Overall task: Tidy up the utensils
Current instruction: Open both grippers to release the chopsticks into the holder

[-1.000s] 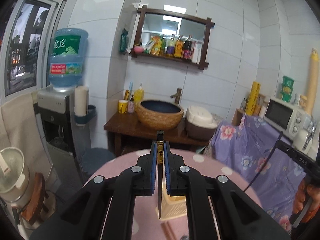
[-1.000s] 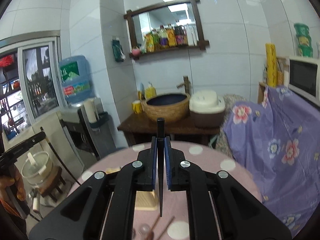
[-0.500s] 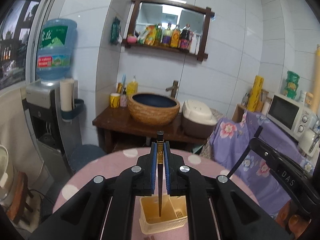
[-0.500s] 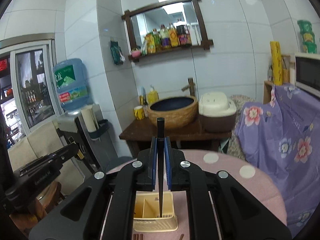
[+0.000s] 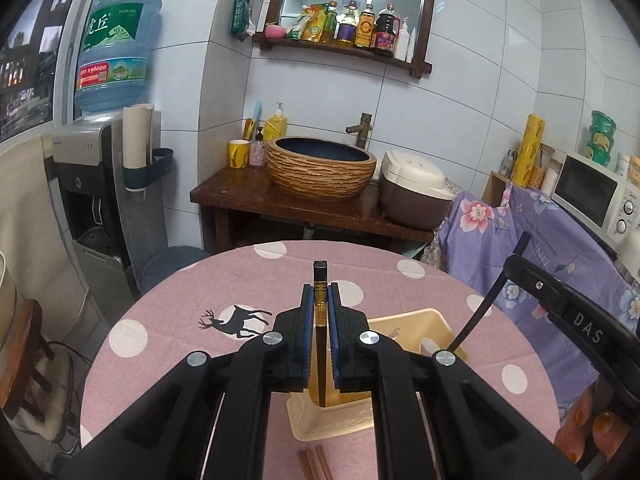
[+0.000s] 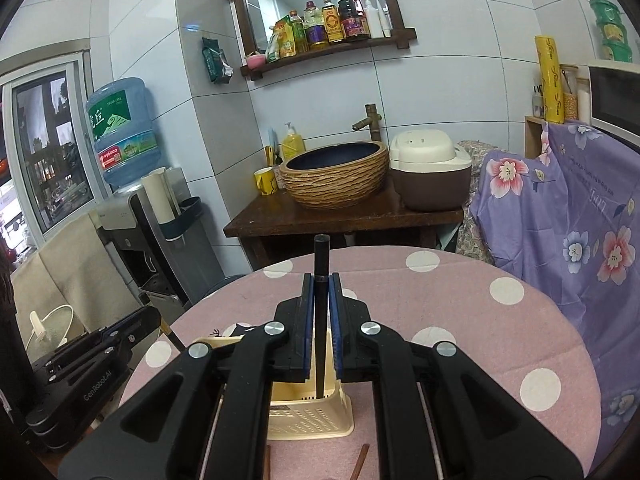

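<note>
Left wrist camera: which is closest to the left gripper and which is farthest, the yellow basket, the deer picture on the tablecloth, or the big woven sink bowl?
From the left gripper:
1. Yellow basket, just below it, a little to the right.
2. Deer picture, on the tablecloth to the left.
3. Woven sink bowl, far behind, on the wooden stand by the wall.

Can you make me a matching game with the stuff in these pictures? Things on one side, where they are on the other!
Things:
1. black chopstick
2. beige basket
3. water jug
4. sauce bottles

Places:
A. on the wall shelf
B. on the dispenser
C. pinched in the right claw
D. on the pink dotted table

Pairs: 1-C, 2-D, 3-B, 4-A
</note>
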